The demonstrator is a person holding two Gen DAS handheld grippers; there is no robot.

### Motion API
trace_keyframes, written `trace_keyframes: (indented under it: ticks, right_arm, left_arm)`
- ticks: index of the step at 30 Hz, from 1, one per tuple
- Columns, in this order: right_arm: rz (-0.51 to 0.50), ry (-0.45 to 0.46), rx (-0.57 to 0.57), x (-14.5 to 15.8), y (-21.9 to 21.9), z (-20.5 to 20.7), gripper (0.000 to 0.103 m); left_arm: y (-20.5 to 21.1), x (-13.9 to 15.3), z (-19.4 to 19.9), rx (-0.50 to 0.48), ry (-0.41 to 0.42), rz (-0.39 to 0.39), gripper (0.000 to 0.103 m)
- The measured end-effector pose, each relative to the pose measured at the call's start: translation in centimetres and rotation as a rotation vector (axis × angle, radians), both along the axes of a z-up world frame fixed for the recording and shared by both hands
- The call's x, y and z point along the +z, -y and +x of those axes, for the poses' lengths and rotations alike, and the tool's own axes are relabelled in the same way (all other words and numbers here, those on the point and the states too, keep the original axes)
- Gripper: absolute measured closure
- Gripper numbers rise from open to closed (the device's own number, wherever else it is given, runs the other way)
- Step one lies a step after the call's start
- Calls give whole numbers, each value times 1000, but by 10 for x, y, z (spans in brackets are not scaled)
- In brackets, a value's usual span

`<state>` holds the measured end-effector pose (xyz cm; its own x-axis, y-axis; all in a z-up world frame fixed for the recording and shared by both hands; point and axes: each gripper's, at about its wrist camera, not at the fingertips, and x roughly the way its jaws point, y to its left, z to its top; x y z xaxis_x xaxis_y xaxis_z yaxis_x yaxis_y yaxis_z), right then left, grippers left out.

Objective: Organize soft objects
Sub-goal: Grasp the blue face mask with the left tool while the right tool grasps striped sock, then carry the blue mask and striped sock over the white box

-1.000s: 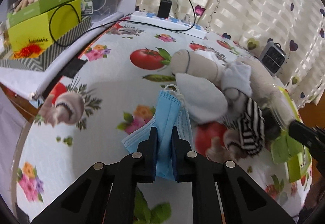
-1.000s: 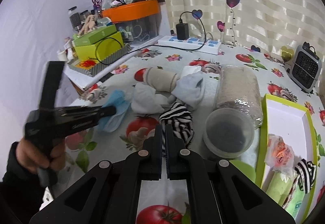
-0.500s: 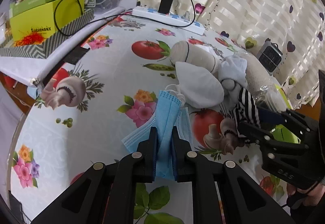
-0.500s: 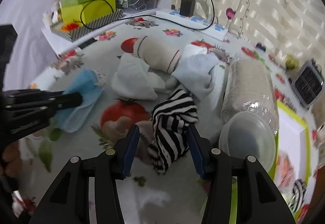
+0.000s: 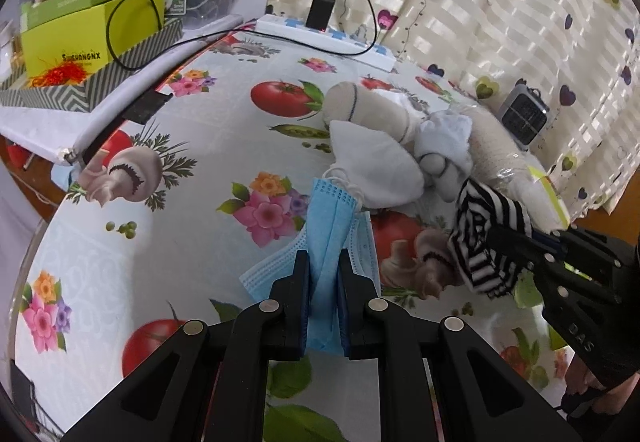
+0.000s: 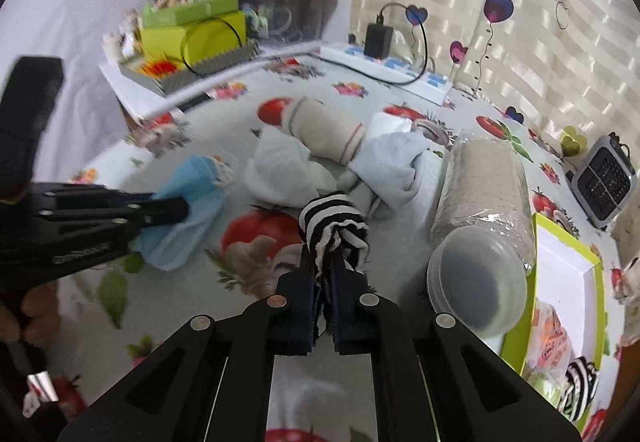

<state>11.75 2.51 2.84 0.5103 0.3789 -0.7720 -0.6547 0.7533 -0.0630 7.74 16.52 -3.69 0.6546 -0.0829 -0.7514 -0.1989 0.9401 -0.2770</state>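
My left gripper is shut on a folded blue face mask, which rests on the flowered tablecloth. To its right, my right gripper has its jaws closing on a black-and-white striped sock, and the pads pinch the bunched cloth. In the left wrist view the same striped sock sits at the tip of the right gripper. Behind them lie a white sock, a rolled beige sock and a white cloth.
A clear plastic jar lies on its side right of the socks. Beyond it a green-rimmed tray holds a packet and another striped sock. A small heater, a power strip and stacked boxes line the back.
The right gripper opened wide around the striped sock, then closed on it. It also moved in from the right toward the left gripper. The left gripper kept its hold on the mask.
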Motion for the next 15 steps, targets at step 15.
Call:
trace_keyframes:
  ticks: [15]
  right_arm:
    - [241,10,9,54,57,-46,97]
  left_arm:
    - [44,49,-39,-55,97,7,92]
